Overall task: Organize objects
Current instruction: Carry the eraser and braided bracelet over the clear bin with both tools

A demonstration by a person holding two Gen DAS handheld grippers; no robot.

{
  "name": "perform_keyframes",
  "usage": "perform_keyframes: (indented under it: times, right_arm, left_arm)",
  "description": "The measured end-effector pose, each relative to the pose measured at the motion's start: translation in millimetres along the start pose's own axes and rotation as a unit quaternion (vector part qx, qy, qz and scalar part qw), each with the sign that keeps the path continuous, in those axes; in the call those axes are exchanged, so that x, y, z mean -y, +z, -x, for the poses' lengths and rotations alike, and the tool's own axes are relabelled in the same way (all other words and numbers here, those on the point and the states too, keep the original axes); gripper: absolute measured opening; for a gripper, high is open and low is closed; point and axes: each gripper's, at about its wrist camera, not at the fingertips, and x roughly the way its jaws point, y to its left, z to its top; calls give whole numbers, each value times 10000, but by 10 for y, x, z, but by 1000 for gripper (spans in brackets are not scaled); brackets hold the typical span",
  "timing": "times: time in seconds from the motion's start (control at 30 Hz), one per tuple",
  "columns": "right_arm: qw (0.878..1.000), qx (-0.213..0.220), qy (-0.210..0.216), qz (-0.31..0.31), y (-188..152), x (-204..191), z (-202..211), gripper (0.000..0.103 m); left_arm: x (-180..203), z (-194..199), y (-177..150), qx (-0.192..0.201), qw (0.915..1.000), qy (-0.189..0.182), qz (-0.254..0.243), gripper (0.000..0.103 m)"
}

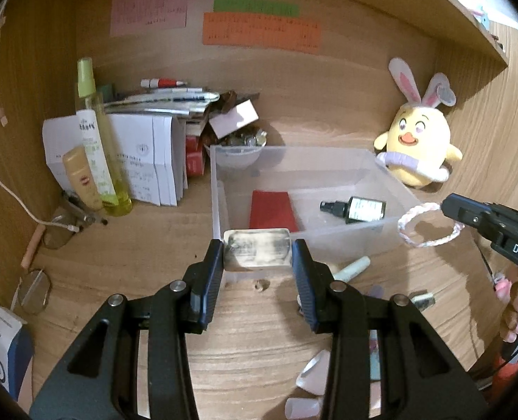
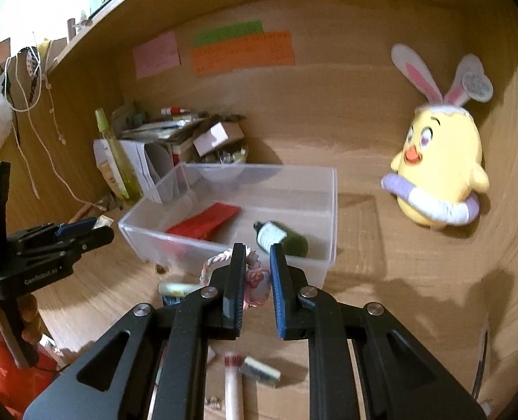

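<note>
While the left gripper (image 1: 257, 257) clamps a silvery tin (image 1: 257, 252) at the clear bin's (image 1: 350, 236) near wall, the right gripper (image 2: 256, 255) (right view) pinches a braided bracelet (image 2: 255, 274) before that bin.

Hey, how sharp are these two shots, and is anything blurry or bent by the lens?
Left wrist view: mostly sharp and warm-lit, though the small tin between the jaws is smeared; fisheye bends the shelf edge. Right wrist view: motion blur softens the clear bin, the dark bottle and the plush chick, with dark shadows on the desk.
</note>
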Motion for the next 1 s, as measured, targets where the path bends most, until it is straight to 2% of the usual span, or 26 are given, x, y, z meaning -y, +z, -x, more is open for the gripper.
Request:
perform_keyframes:
  times: [0.27,0.5,1.0]
  right_arm:
    - [9999,125,53,107,211,-32,-169,13]
    - [9995,121,15,289,361,-105,-390,13]
    - [9977,-513,141,426,307,-221,-1028,13]
  left_arm:
    - [26,-60,132,110,9999,32,-1,39]
    - [25,-242,225,31,10000,58,27,39]
    - [22,-716,257,-373,9993,38,33,39]
